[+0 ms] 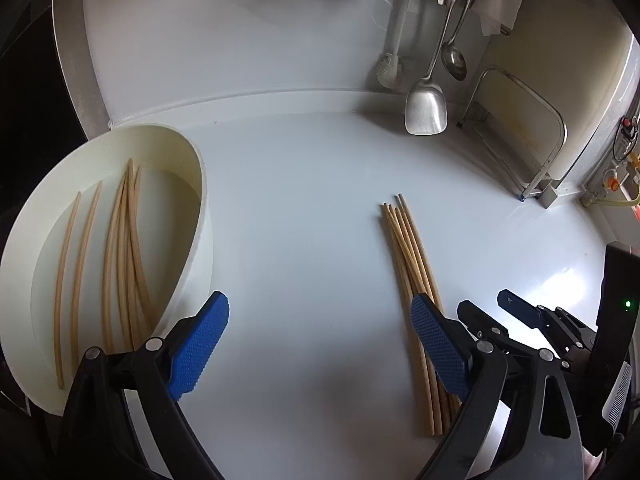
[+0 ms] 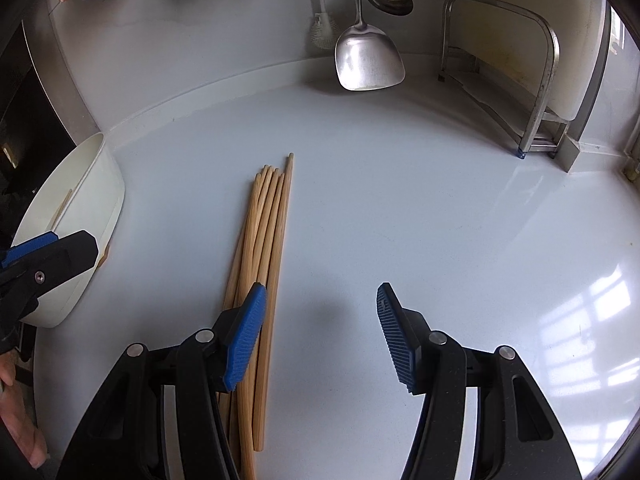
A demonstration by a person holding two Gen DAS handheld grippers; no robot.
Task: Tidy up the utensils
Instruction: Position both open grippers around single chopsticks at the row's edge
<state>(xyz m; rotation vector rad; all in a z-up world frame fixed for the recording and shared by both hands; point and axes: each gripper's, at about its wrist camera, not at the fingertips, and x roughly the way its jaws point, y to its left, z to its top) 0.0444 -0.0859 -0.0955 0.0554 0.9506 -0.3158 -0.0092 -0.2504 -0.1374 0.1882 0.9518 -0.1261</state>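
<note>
Chopstick bundle [image 2: 264, 264]: loose, flat on the white surface [image 2: 400, 200], right of the white basin [image 1: 200, 184] that holds further chopsticks [image 1: 124, 248]. Right gripper [image 2: 320, 336]: jaws apart, empty, left pad over the bundle's near end. Left gripper [image 1: 316, 344]: jaws wide apart, empty, between basin and bundle.
</note>
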